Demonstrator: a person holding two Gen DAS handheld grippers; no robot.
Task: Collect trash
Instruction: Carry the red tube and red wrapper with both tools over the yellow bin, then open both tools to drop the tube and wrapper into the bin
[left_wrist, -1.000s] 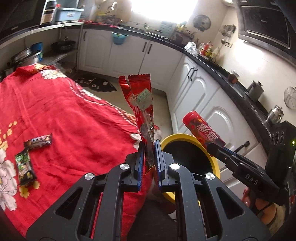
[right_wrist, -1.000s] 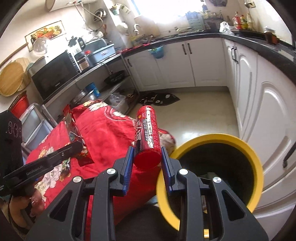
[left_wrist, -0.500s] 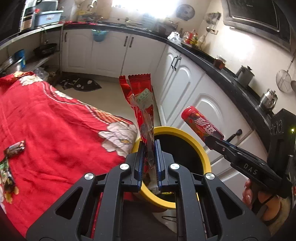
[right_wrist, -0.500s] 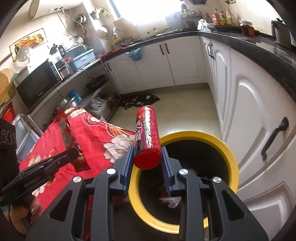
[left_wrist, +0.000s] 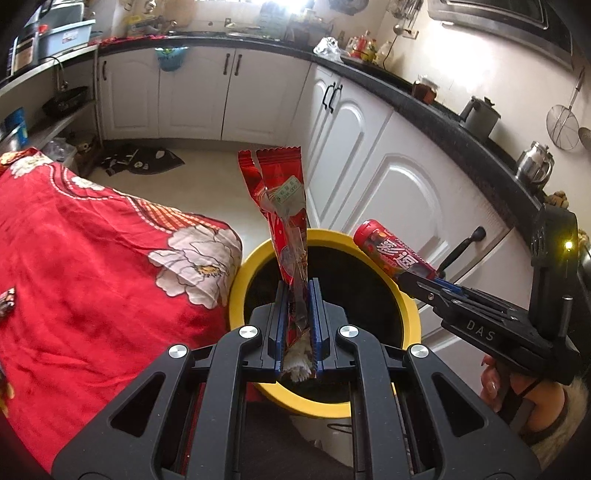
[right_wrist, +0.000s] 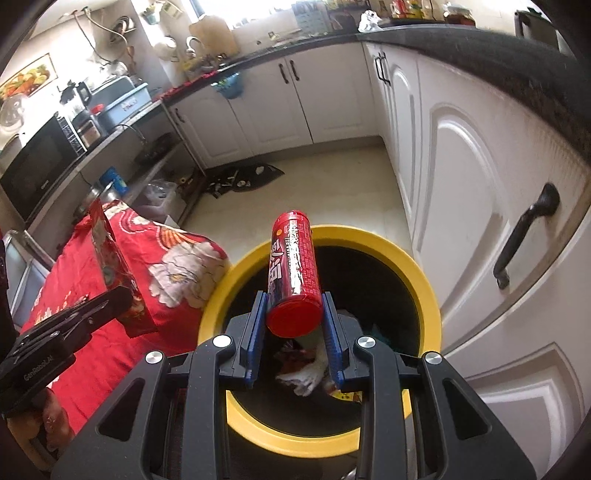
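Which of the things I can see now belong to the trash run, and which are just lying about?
Part of the job:
- red wrapper, clamped in the left gripper
- red can, clamped in the right gripper
- yellow bin, trash already inside

Just lying about:
- red tablecloth
- floor mat
- microwave
- kettle

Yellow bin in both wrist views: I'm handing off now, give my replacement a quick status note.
Left gripper: shut on the red wrapper, over the yellow bin.
Right gripper: shut on the red can, also above the bin.
Done: both items carried to the bin; some trash already inside.
Left: release both, then fetch the small packet on the red tablecloth.
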